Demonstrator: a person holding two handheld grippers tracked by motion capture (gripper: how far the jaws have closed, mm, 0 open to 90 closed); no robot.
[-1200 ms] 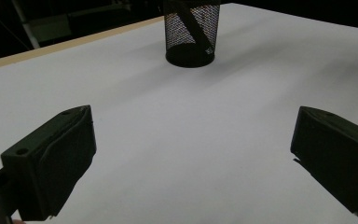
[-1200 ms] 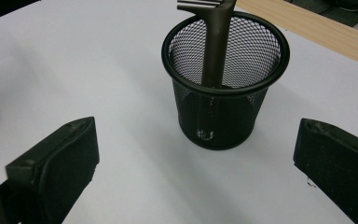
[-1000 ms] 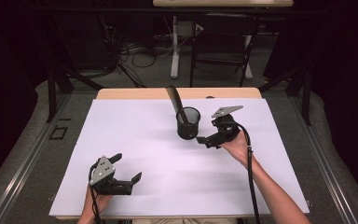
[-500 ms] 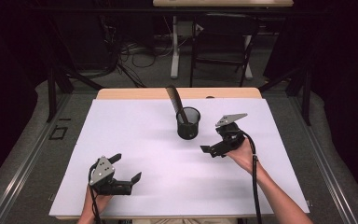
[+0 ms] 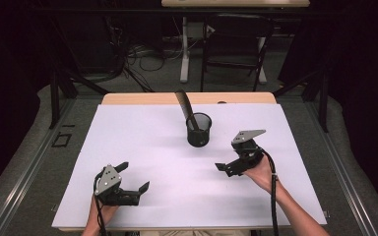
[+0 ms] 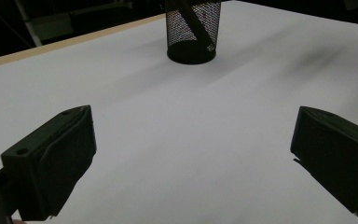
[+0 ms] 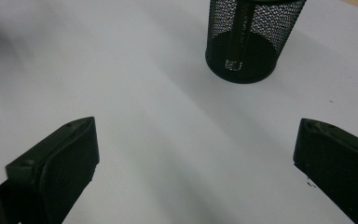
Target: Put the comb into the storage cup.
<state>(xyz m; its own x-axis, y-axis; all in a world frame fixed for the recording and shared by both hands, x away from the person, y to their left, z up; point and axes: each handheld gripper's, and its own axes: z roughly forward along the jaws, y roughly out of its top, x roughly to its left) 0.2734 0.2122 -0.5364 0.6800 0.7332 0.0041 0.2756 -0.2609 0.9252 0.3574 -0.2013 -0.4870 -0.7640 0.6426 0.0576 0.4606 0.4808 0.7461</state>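
While standing upright on the white sheet [image 5: 142, 147], mesh cup [image 5: 199, 129] near the far middle, black, with one long dark flat tool [image 5: 184, 105] inside (leaning out over the rim, toward the far left). Seen also in both gripper views, with the tool slanted behind the mesh.

Right gripper [image 5: 230, 166] near the cup, on its near right side, not touching it; jaws spread wide apart, holding nothing, only bare sheet between them. Held by a hand [image 5: 262, 169] from behind, cable trailing along the forearm, grey plate on top.

Left gripper [image 5: 133, 178] well apart from the cup, on its near left side, close to the near edge of the sheet; jaws also wide apart and with nothing between them. Cup far ahead in the left gripper view, between the two black jaws.

Wooden table edge [image 5: 142, 98] just beyond the cup.
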